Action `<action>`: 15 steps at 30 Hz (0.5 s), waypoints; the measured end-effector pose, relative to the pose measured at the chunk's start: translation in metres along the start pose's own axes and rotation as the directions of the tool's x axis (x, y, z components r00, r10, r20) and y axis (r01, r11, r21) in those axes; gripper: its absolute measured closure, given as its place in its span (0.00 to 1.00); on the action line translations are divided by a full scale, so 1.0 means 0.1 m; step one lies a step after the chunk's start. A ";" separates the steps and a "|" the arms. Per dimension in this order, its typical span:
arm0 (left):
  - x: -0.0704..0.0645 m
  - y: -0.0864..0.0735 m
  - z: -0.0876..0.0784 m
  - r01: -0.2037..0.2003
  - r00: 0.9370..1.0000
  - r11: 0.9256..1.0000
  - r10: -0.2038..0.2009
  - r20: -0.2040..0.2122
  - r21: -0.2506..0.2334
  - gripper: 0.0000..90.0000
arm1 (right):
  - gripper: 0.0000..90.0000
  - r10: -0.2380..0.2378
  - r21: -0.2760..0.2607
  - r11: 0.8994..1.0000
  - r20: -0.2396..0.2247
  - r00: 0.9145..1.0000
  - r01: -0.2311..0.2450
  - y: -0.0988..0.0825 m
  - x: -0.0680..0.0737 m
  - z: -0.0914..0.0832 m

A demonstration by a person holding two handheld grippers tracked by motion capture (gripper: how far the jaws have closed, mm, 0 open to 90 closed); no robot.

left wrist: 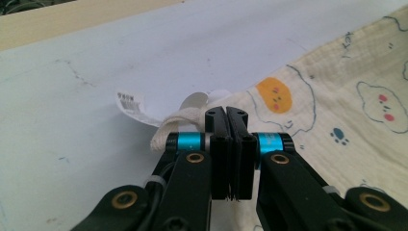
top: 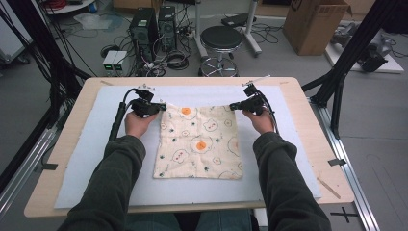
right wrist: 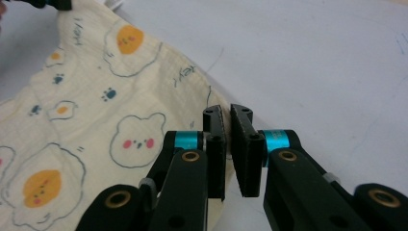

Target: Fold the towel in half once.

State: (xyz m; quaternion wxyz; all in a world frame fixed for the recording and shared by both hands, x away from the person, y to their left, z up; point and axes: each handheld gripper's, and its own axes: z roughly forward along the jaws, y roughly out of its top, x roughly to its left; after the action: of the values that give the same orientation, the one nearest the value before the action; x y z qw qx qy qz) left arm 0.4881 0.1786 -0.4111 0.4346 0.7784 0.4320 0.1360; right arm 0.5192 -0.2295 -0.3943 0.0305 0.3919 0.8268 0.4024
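Note:
A cream cloth printed with fried eggs and bears lies flat on a pale blue mat. At the cloth's far left corner my left gripper is shut. In the left gripper view its jaws are pressed together on the cloth edge, beside a woven loop and a white label. My right gripper holds the far right corner. In the right gripper view the cloth edge runs in between the nearly closed jaws of that gripper.
The mat covers most of a wooden table. A thin wooden stick lies near the table's right front corner. Beyond the table stand a black stool, computer towers, a cardboard box and black frame legs.

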 end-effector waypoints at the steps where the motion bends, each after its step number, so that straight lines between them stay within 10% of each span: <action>1: -0.01 0.00 -0.01 -0.003 1.000 1.000 0.003 0.009 -0.005 0.98 | 0.94 0.003 -0.003 1.000 -0.013 1.000 -0.003 0.00 0.01 -0.02; 15: -0.03 -0.07 -0.25 -0.026 0.999 0.999 0.028 0.039 -0.039 0.98 | 0.94 -0.027 -0.050 0.998 -0.071 0.997 0.023 -0.05 0.10 -0.17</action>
State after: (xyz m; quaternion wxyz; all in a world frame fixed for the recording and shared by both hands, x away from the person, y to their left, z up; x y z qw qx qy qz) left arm 0.4675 0.1919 -0.4018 0.4560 0.7782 0.4102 0.1346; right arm 0.5026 -0.2351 -0.3839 0.0155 0.3658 0.8220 0.4363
